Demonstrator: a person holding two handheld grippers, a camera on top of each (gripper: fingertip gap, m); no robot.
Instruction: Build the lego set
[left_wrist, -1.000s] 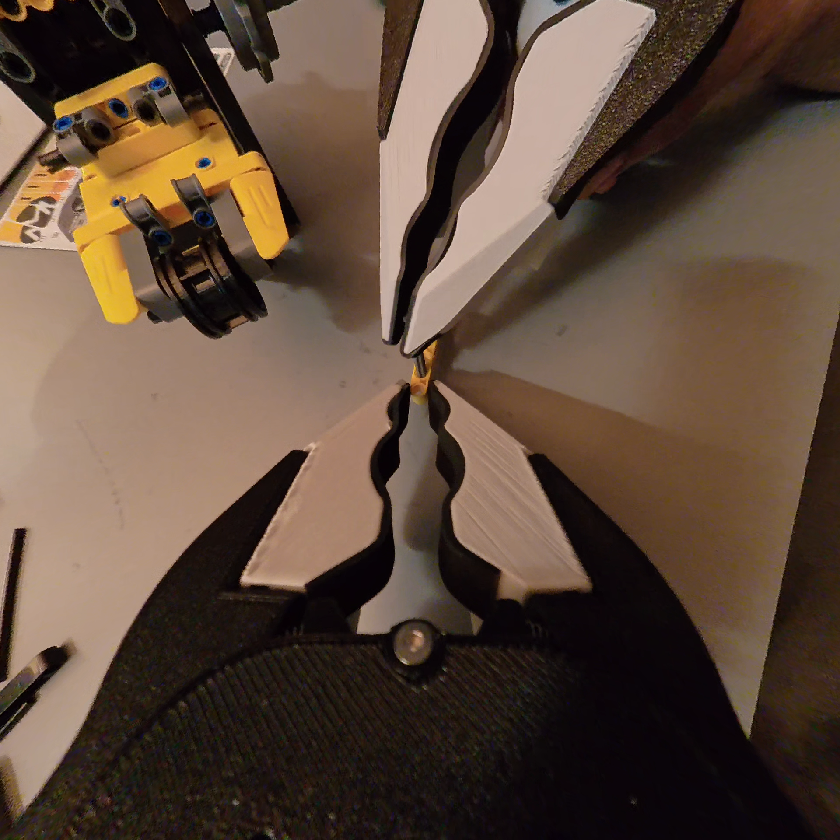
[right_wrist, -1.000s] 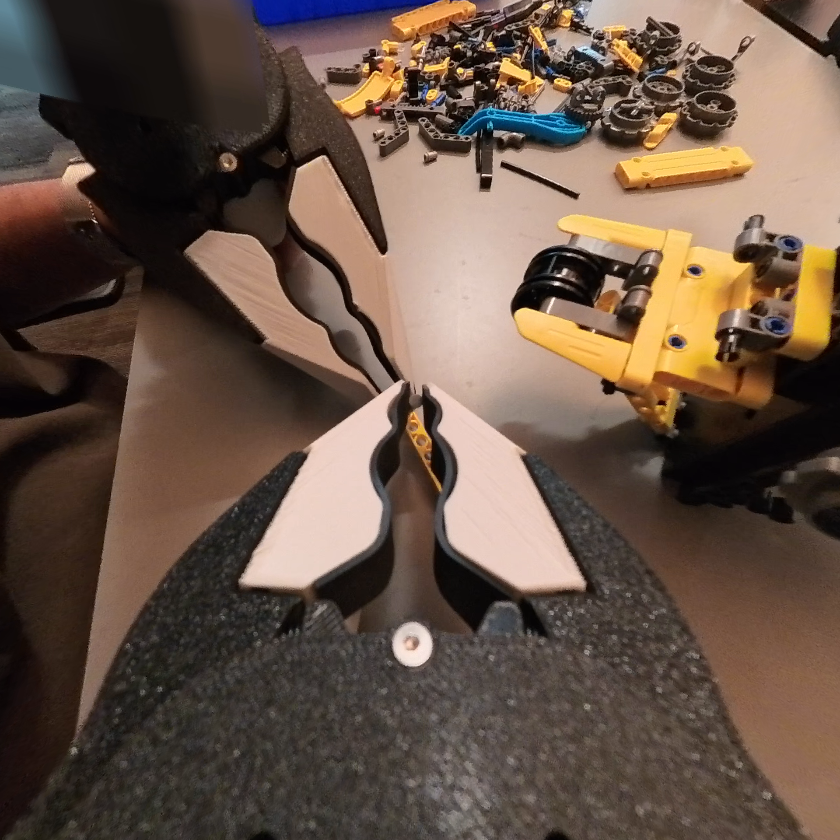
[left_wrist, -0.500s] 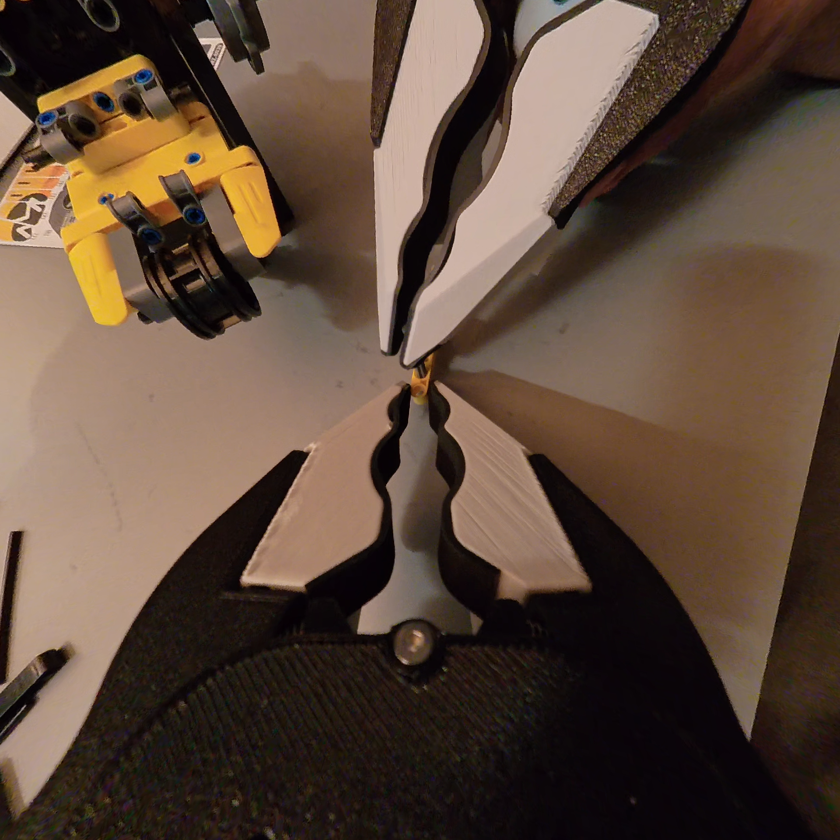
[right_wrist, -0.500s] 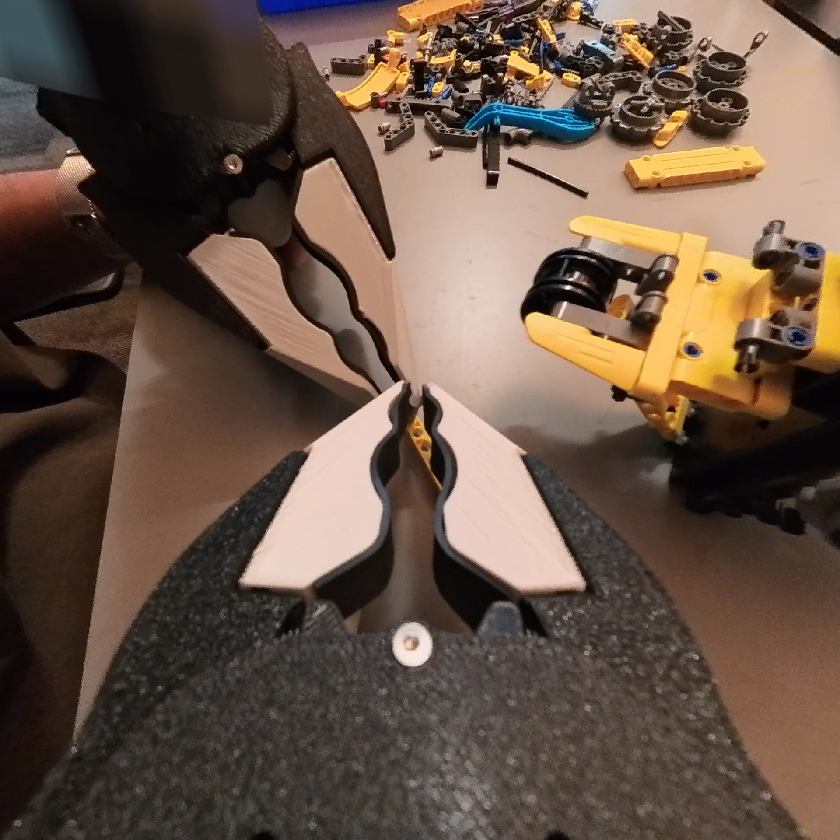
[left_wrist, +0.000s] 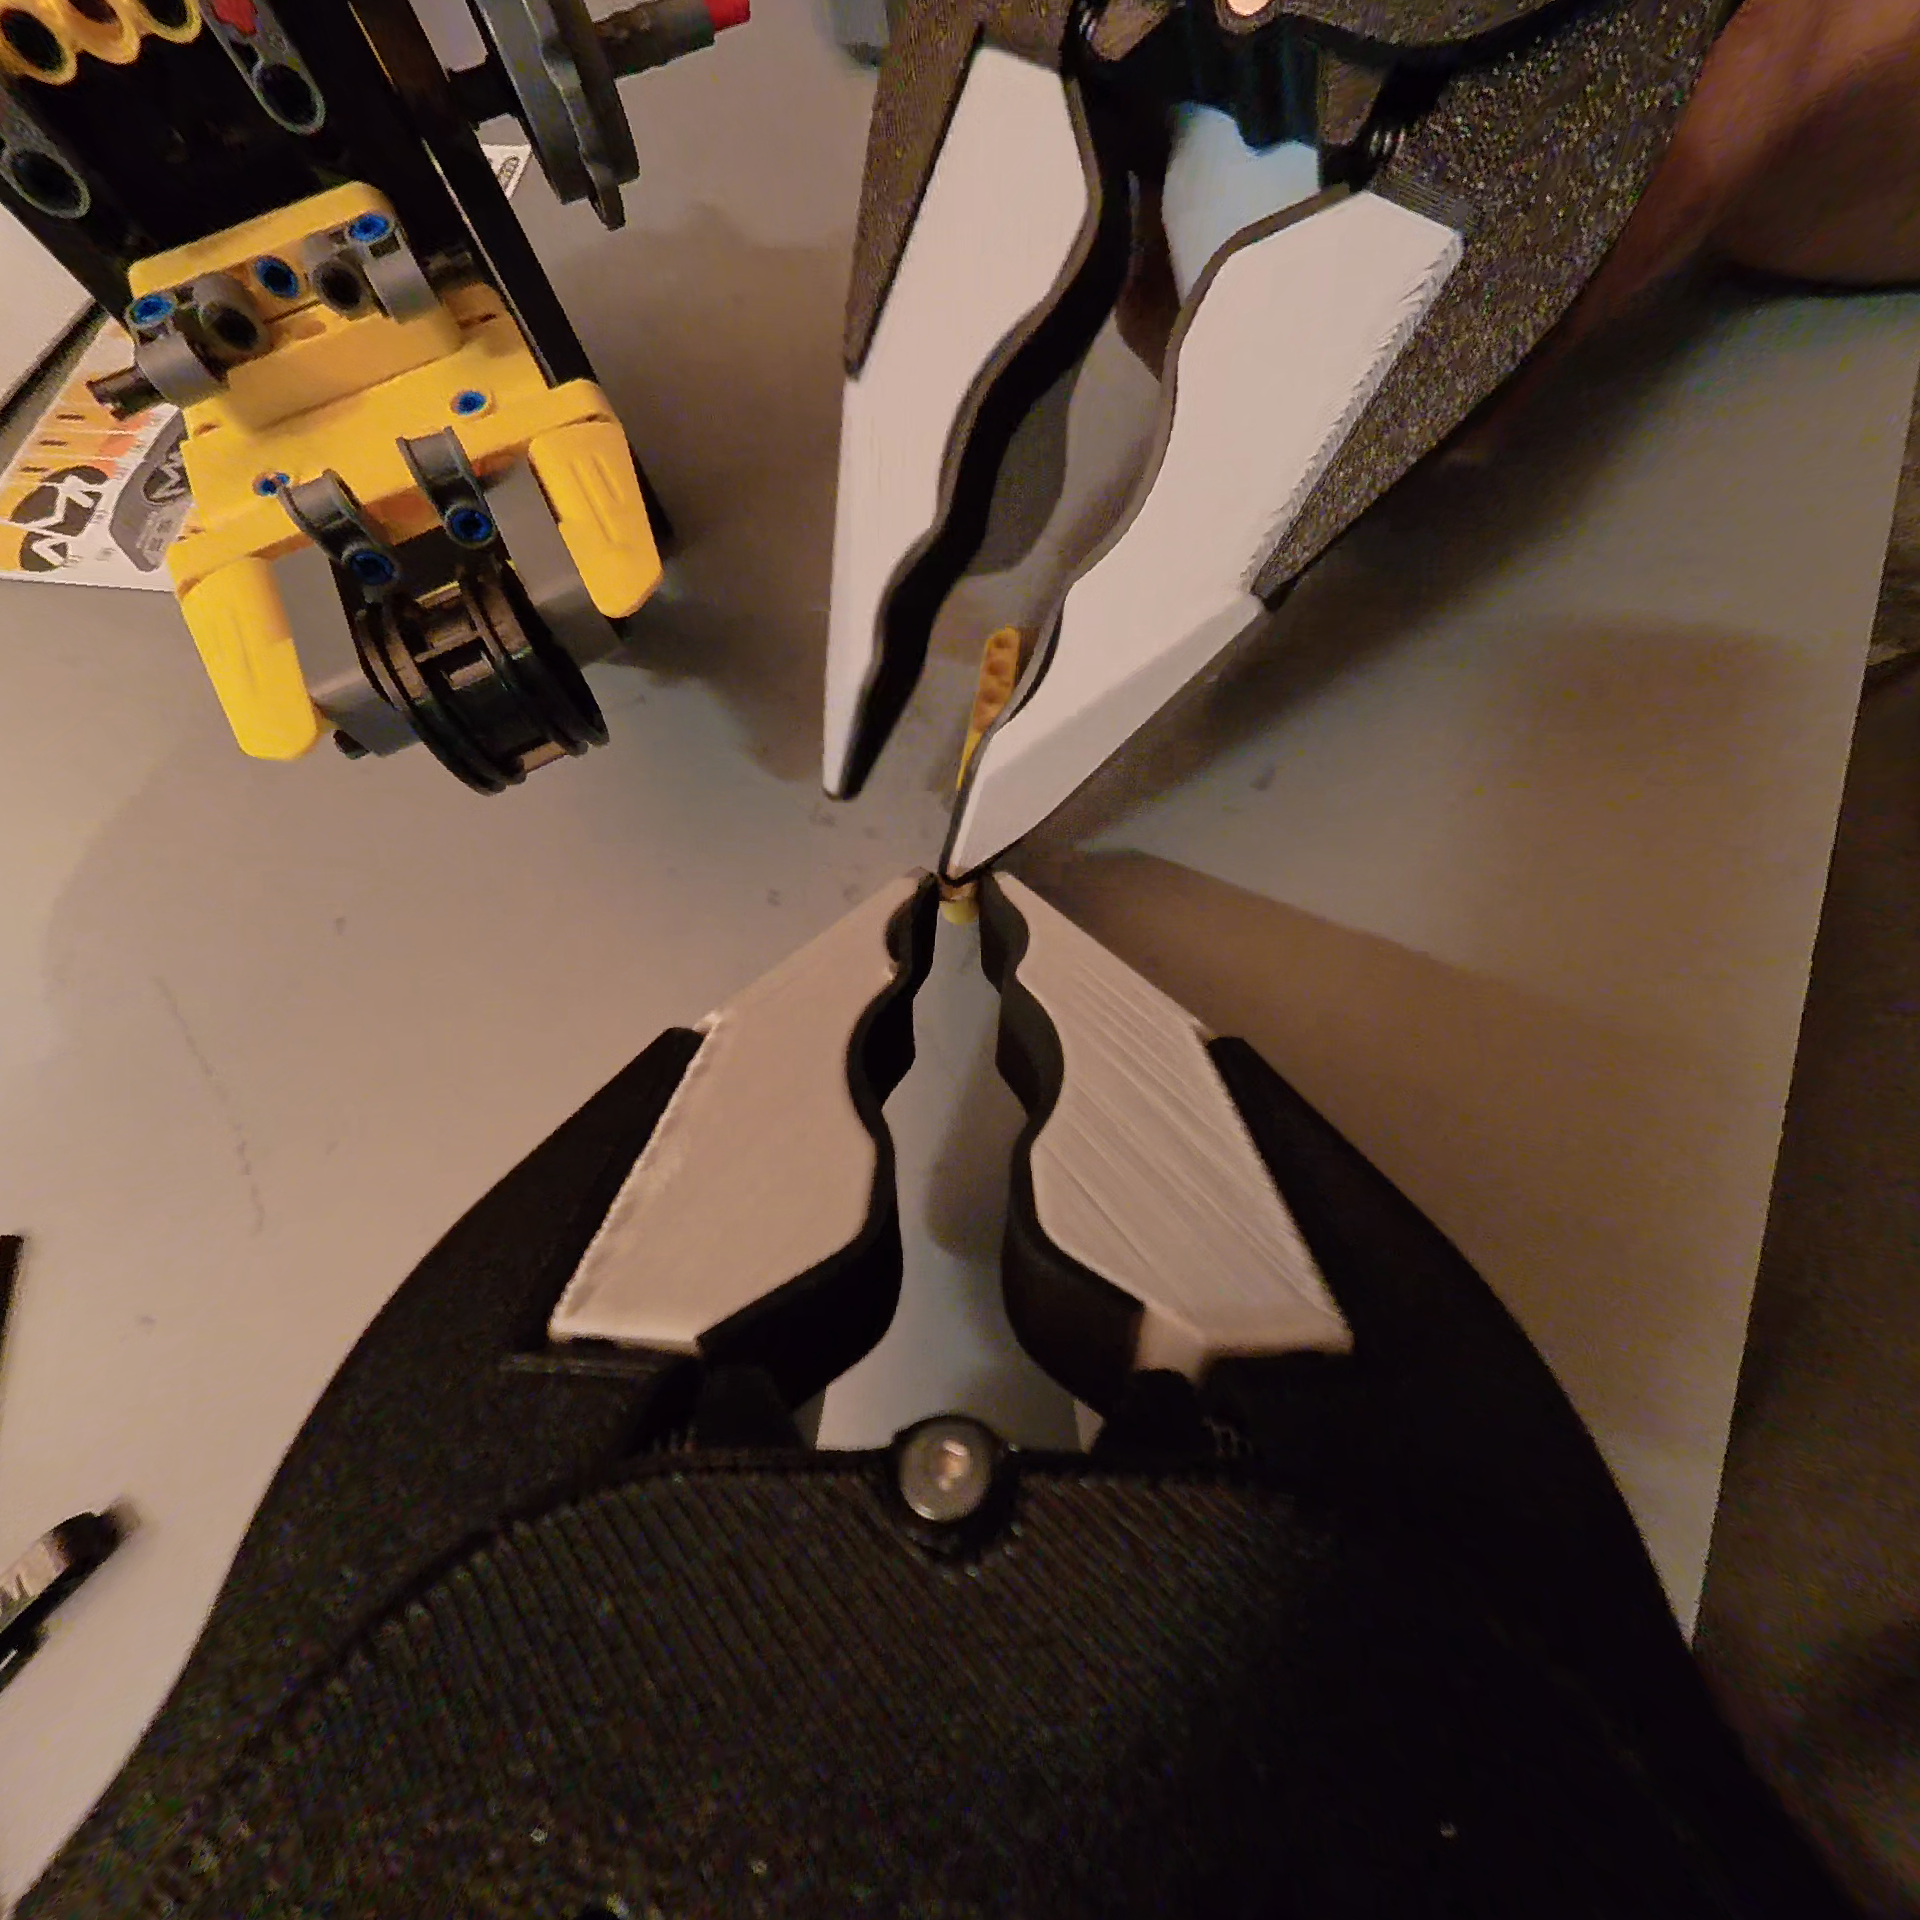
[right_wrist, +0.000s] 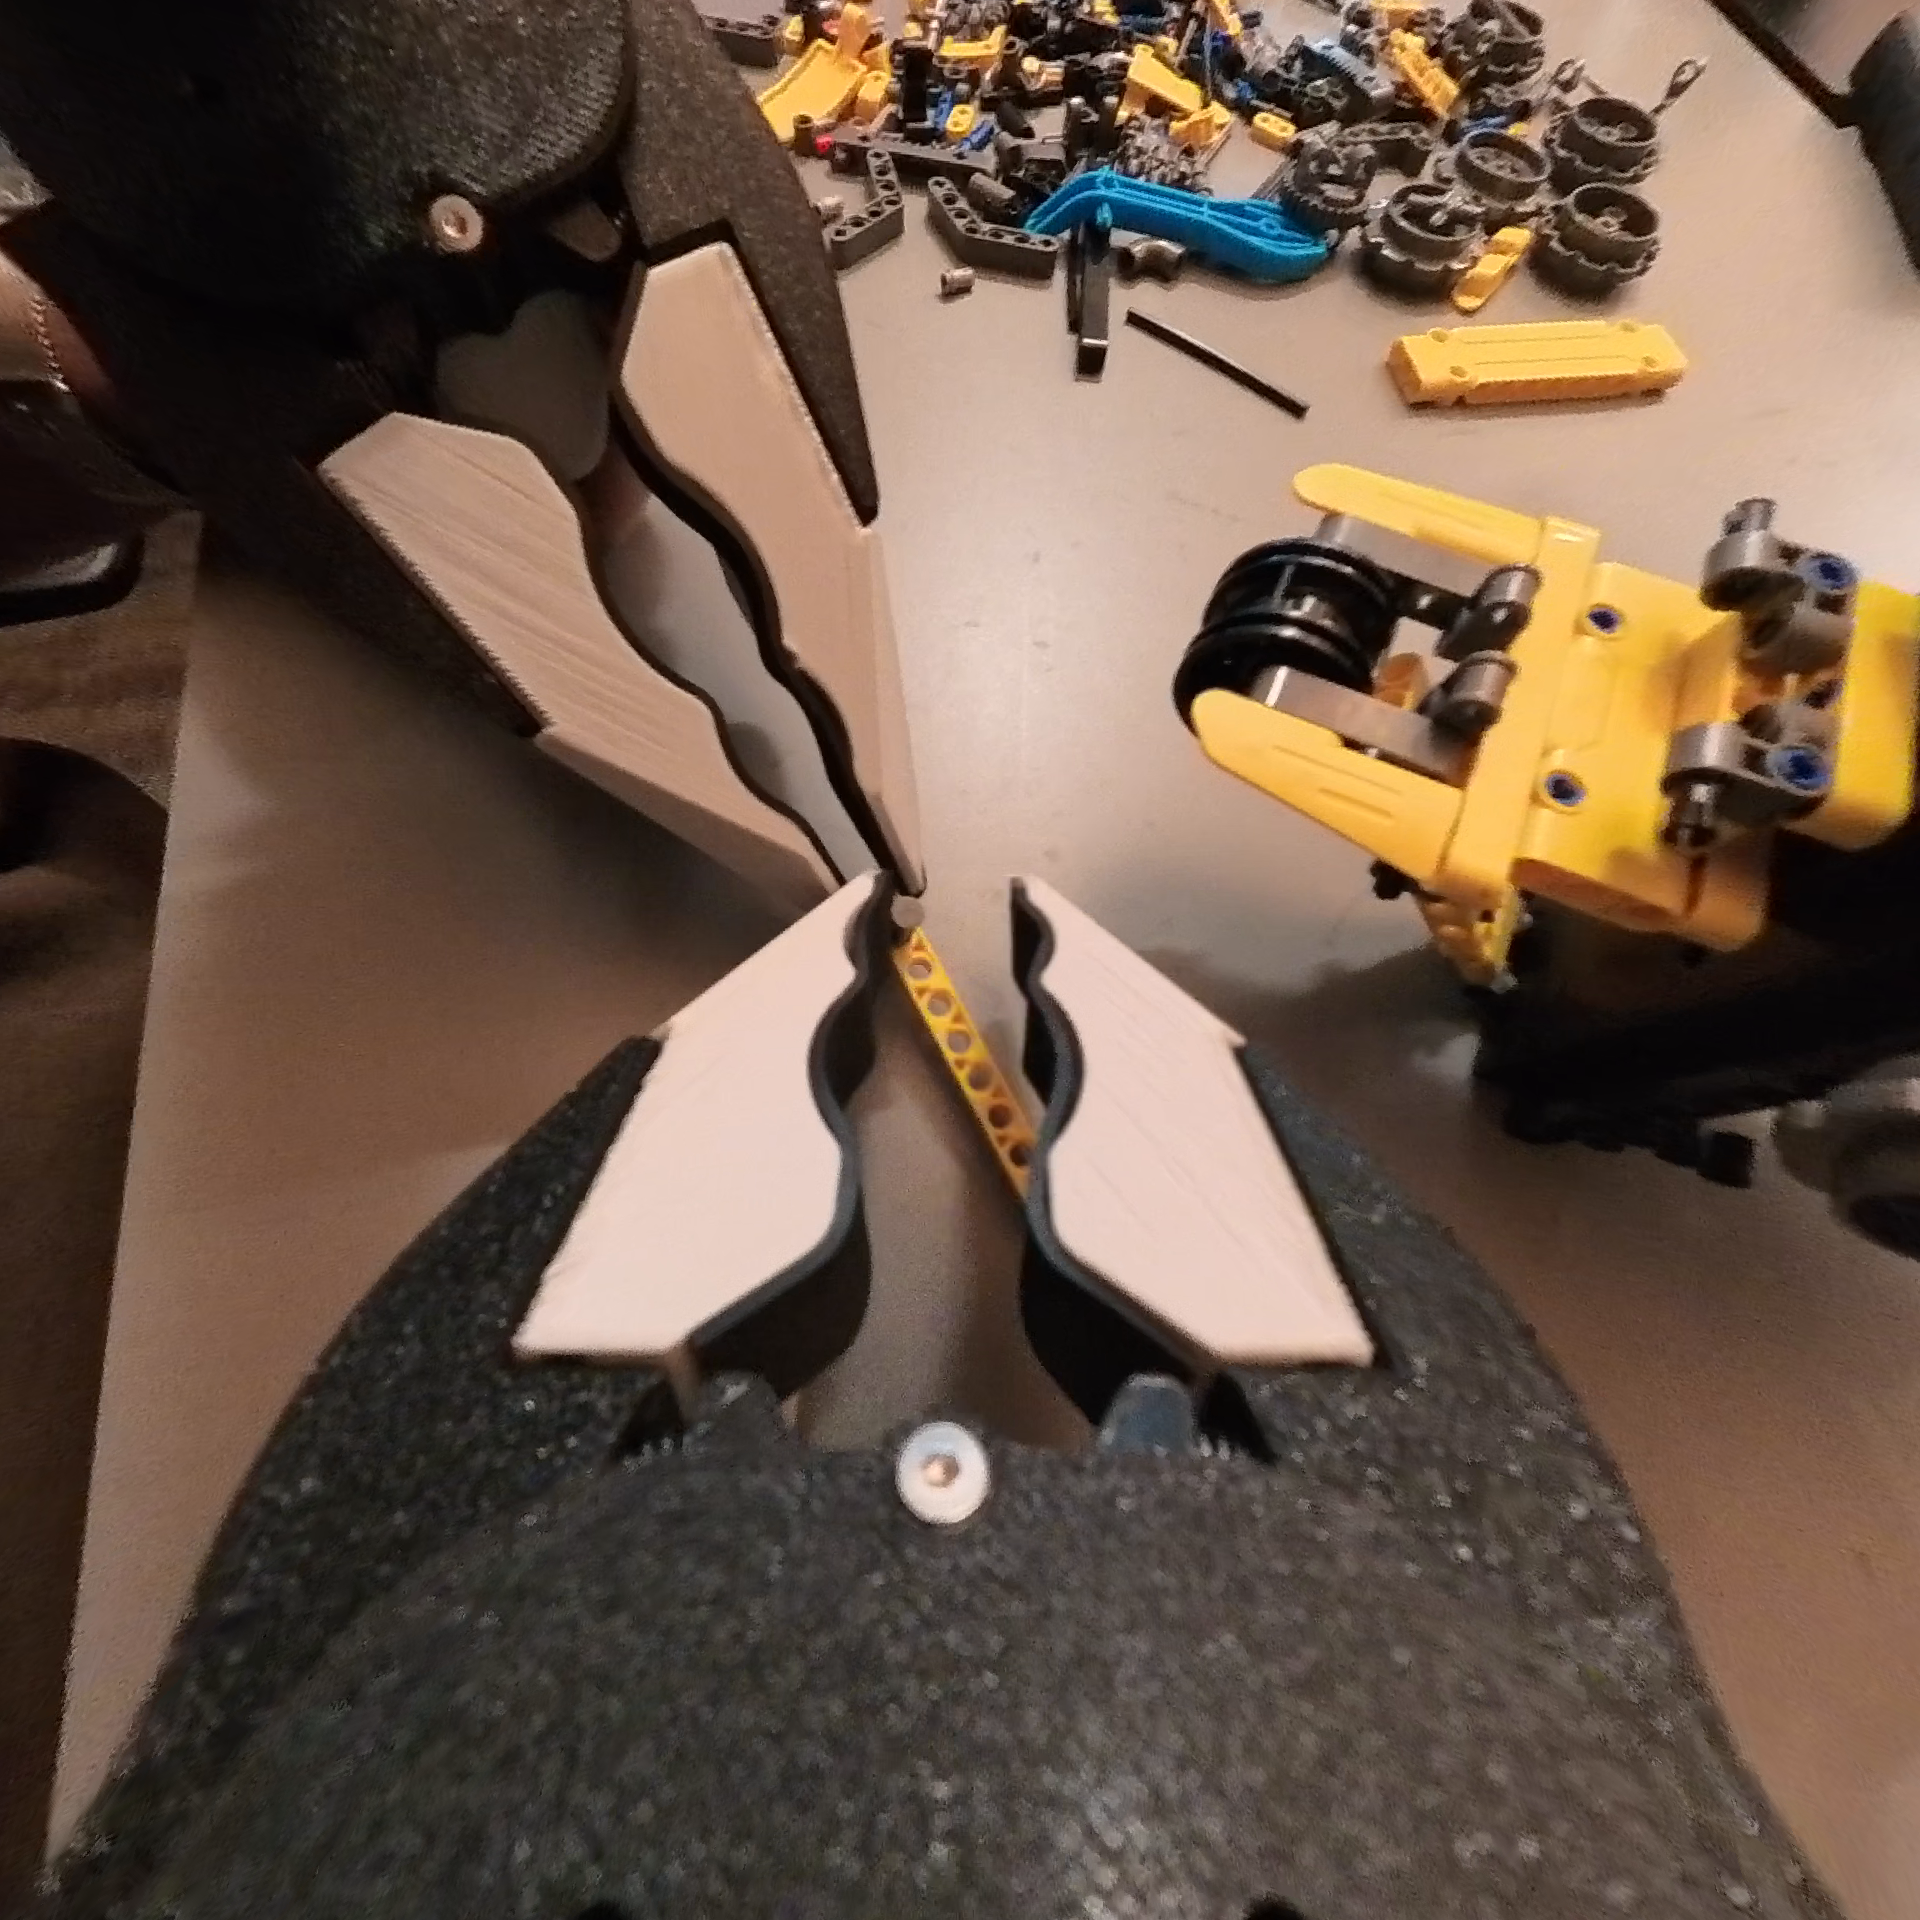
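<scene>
The left tongs (left_wrist: 956, 899) are pinched on the tip of a thin yellow perforated beam (right_wrist: 961, 1049), at centre frame in both views. The right tongs (right_wrist: 945, 904) stand parted around that beam; it runs down their gap and lies against the inner edge of one finger (right_wrist: 1122, 1164), so they do not clamp it.

With only one small end gripped, the beam could pivot or slip out, and it hangs above the grey surface (left_wrist: 312, 1039) close to the surface's edge (left_wrist: 1766, 1039) at the right of the left wrist view, so a drop could send it off. The two pairs of tips nearly touch, so a small twist could knock them together.

Open surface lies at centre. The yellow-and-black brick vehicle (right_wrist: 1558, 758) sits at mid right of the right wrist view, with a heap of loose parts (right_wrist: 1195, 156) along the top.
</scene>
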